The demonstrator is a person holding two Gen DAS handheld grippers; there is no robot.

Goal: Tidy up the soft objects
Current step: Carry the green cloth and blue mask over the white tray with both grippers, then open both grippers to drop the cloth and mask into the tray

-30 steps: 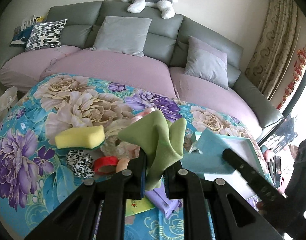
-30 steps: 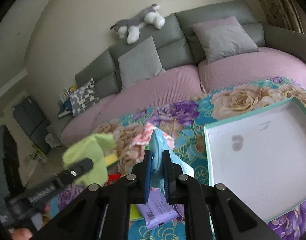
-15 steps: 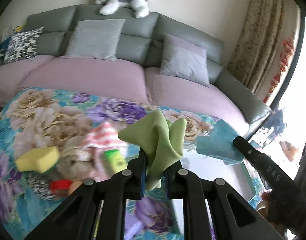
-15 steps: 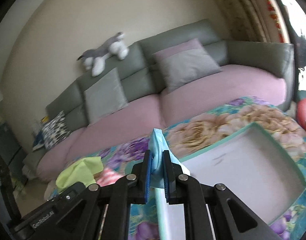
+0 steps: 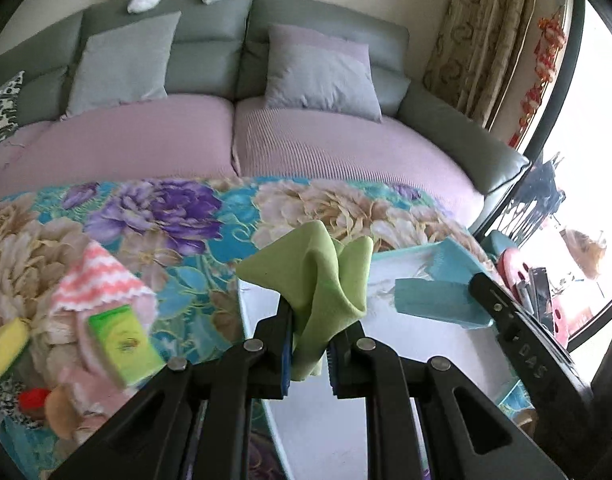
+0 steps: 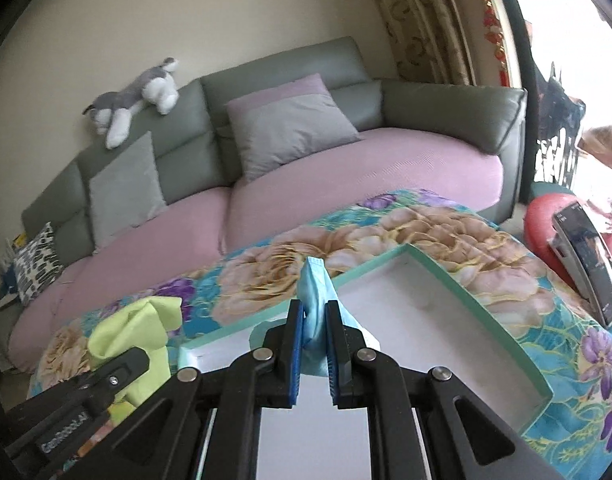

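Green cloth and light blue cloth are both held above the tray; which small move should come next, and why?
Probably lower both and release: the left gripper pinches the green cloth, the right gripper the light blue cloth, over the empty teal-rimmed white tray.

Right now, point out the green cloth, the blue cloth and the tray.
green cloth (image 5: 320, 280), left wrist view, on the bunched folds above the fingers.
blue cloth (image 6: 315, 304), right wrist view, on the fold pinched between the fingers.
tray (image 6: 482, 312), right wrist view, on its teal right rim.

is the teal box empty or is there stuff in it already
Empty as far as shown: the teal box has a bare white floor; the gripper bodies hide its near part.
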